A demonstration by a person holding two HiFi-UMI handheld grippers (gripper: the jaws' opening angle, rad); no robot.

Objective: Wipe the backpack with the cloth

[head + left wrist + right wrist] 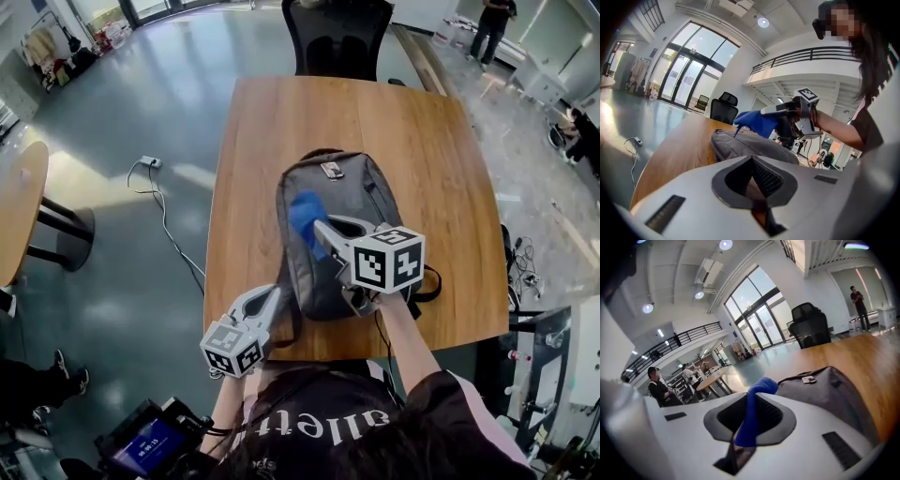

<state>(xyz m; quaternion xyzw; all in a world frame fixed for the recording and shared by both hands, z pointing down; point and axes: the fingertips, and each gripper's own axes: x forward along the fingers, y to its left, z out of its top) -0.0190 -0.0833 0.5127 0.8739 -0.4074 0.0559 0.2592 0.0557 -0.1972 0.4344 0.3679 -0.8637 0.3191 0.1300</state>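
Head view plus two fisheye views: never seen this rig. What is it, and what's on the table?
There is no robot: a person holds a two-jaw gripper in each hand. The head view comes from a camera on the person's head, looking down. The other two cameras ride on the grippers and look along their jaws. A grey backpack lies flat on a wooden table. The right gripper is shut on a blue cloth over the backpack. The left gripper is shut and empty, beside the backpack.
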